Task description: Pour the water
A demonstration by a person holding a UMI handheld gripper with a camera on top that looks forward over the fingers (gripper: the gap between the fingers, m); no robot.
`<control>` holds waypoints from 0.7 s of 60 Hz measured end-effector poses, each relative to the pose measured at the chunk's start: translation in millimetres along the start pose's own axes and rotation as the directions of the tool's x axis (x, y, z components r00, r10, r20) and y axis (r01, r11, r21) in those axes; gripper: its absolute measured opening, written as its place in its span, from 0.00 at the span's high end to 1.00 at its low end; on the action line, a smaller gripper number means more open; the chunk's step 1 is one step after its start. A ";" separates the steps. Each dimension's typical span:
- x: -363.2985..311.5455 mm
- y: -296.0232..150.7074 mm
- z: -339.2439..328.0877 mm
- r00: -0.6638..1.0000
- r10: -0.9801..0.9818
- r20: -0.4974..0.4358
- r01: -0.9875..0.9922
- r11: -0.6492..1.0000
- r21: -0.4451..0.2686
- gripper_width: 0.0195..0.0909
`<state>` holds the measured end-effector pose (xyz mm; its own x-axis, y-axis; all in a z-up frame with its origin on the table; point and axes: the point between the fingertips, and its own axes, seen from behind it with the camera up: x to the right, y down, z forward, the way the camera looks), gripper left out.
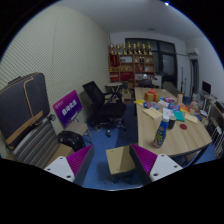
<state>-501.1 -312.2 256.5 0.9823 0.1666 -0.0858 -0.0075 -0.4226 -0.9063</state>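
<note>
Gripper [108, 165] fingers spread apart and empty, well short of what looks like a bottle [161, 133] on the table [185, 138]; pouring not begun.

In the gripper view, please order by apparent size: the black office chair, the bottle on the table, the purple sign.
1. Black office chair
2. Purple sign
3. Bottle
The bottle stands nearer the camera, so true sizes stay unsure; sign and bottle look close.

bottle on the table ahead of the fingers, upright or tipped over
Upright. The bottle stands on its base on the wooden table, cap end up, beyond the open gripper, whose fingers hold nothing.
</note>
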 end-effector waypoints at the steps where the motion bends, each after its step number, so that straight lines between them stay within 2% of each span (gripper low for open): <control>1: -3.6 -1.7 0.2 1.000 0.000 -0.013 0.000 1.000 0.003 0.14; 14: 14.2 6.4 -1.2 0.997 0.035 -0.068 -0.034 0.999 0.017 0.13; 22: 68.2 19.6 20.5 0.995 0.001 -0.101 0.006 0.998 0.067 0.13; 32: 174.1 34.3 82.4 0.977 -0.021 -0.213 0.056 0.986 0.159 0.13; 42: 258.3 43.6 176.0 0.965 0.009 -0.261 0.043 0.981 0.190 0.13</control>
<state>-280.7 -130.8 122.1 0.9970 -0.0758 0.0175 -0.0010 -0.2377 -0.9713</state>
